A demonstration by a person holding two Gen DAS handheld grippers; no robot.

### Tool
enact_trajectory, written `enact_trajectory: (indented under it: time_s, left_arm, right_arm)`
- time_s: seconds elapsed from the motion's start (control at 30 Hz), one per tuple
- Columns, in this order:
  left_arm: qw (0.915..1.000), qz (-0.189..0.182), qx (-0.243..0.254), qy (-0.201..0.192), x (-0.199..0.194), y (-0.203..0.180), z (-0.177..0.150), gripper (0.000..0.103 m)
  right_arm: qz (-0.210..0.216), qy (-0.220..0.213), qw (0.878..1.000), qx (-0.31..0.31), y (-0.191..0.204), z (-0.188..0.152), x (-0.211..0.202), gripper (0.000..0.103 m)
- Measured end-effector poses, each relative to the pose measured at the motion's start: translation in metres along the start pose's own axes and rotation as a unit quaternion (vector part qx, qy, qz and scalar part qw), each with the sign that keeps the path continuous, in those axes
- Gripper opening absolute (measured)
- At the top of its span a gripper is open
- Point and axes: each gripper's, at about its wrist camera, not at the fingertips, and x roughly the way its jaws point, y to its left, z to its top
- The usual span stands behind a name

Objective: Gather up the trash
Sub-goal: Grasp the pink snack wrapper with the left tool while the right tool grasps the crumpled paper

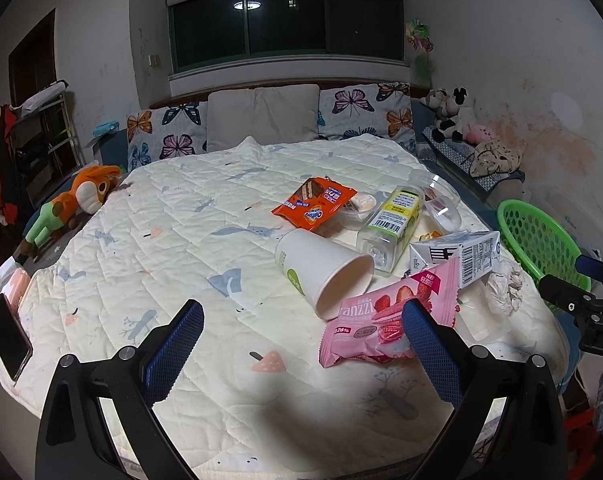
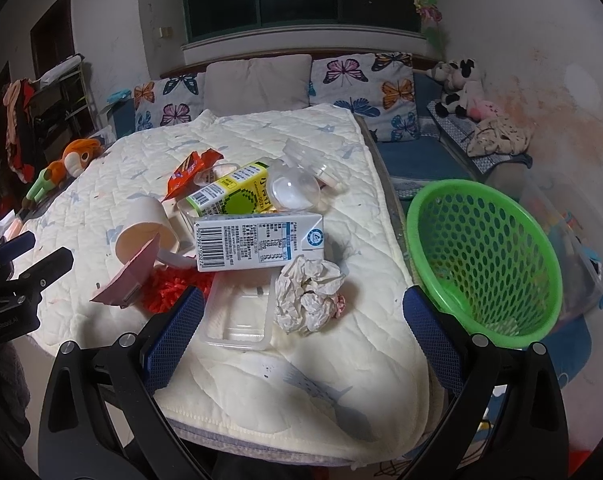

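Trash lies in a heap on the quilted bed (image 1: 173, 240): a tipped paper cup (image 1: 325, 272), a pink wafer wrapper (image 1: 377, 320), an orange snack wrapper (image 1: 313, 204), a yellow-labelled bottle (image 1: 393, 220), a milk carton (image 2: 257, 244), a crumpled tissue (image 2: 309, 296) and a clear plastic tray (image 2: 241, 320). My left gripper (image 1: 301, 320) is open, with its right finger over the pink wrapper. Low over the tissue and tray, my right gripper (image 2: 303, 308) is open too. A green mesh basket (image 2: 485, 264) sits off the bed's right edge and looks empty.
A dark phone (image 1: 5, 336) lies at the bed's left edge, and an orange plush toy (image 1: 69, 204) farther back. Butterfly pillows (image 1: 165, 132) line the headboard. Plush cows (image 2: 457, 88) rest on a side bench, and a clothes rack (image 1: 29, 140) stands at the left.
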Motion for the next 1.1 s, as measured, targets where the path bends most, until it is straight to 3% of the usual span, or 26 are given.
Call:
enact_trajectory:
  time_s: [0.17, 0.67, 0.73, 0.8, 0.9, 1.07, 1.1]
  left_arm:
    - [0.9999, -0.009, 0.004, 0.001, 0.004, 0.000, -0.003, 0.096]
    - [0.9946, -0.087, 0.056, 0.009, 0.003, -0.028, -0.001, 0.094]
    - [0.9934, -0.093, 0.065, 0.014, 0.006, -0.033, -0.002, 0.086]
    - [0.9924, -0.096, 0.074, 0.022, 0.012, -0.040, -0.004, 0.086]
    - [0.9909, -0.100, 0.084, 0.033, 0.021, -0.046, -0.005, 0.071]
    - [0.9890, -0.115, 0.081, 0.047, 0.033, -0.047, -0.002, 0.060]
    - [0.9887, -0.116, 0.081, 0.049, 0.035, -0.048, -0.002, 0.054]
  right_arm:
    - [0.001, 0.001, 1.000, -0.004, 0.001, 0.004, 0.003, 0.099]
    - [0.005, 0.006, 1.000, -0.008, -0.001, 0.011, 0.010, 0.099]
    - [0.007, 0.007, 1.000, -0.010, -0.002, 0.010, 0.011, 0.099]
    - [0.010, 0.009, 1.000, -0.011, -0.003, 0.008, 0.013, 0.099]
    - [0.017, 0.014, 1.000, -0.011, -0.006, 0.004, 0.016, 0.098]
    - [0.026, 0.030, 0.999, -0.003, -0.015, -0.002, 0.027, 0.098]
    - [0.028, 0.033, 0.999, 0.002, -0.017, -0.002, 0.029, 0.098]
